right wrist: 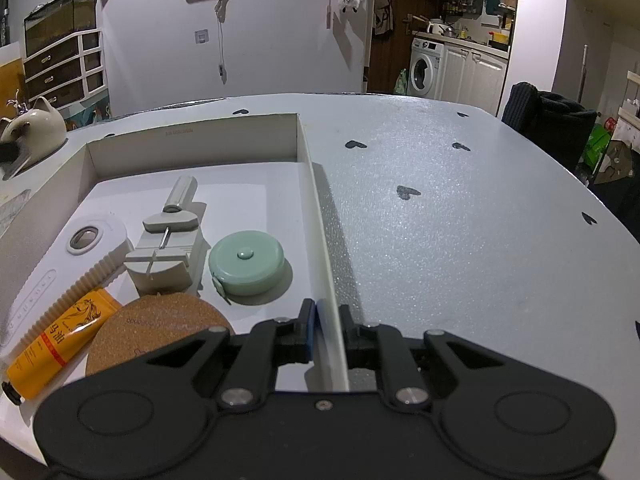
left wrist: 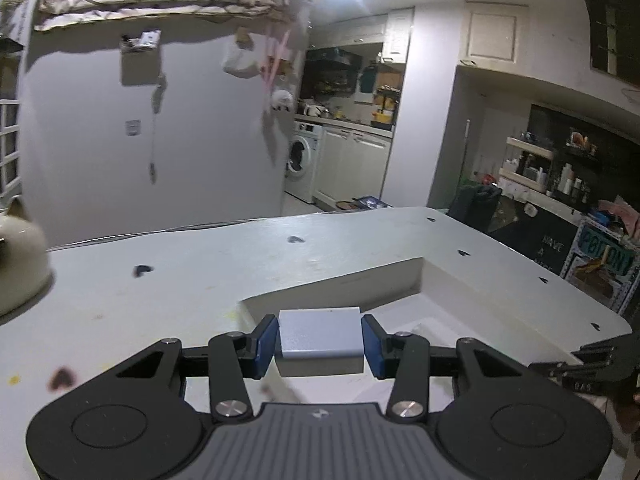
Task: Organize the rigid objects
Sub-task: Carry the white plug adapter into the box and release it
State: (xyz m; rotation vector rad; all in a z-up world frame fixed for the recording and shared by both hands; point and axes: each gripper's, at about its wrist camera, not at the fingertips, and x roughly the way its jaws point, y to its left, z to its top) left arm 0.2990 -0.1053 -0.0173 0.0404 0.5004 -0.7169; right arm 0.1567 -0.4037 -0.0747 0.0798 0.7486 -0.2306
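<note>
Left wrist view: left gripper (left wrist: pixel 320 340) pinching a grey block (left wrist: pixel 320 334) above the box (left wrist: pixel 400 280); right gripper (right wrist: pixel 327 332) clamps the box wall, tape measure (right wrist: pixel 248 262) at 10 o'clock

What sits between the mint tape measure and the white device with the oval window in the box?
In the right wrist view, the grey watch-link tool stands between the tape measure and the white device.

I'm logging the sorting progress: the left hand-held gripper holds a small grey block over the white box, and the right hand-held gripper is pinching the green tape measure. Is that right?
Not quite. The right hand-held gripper is clamped on the side wall of the white box, as the right wrist view shows; the green tape measure lies untouched inside. The left hand-held gripper does hold the small grey block over the box.
</note>
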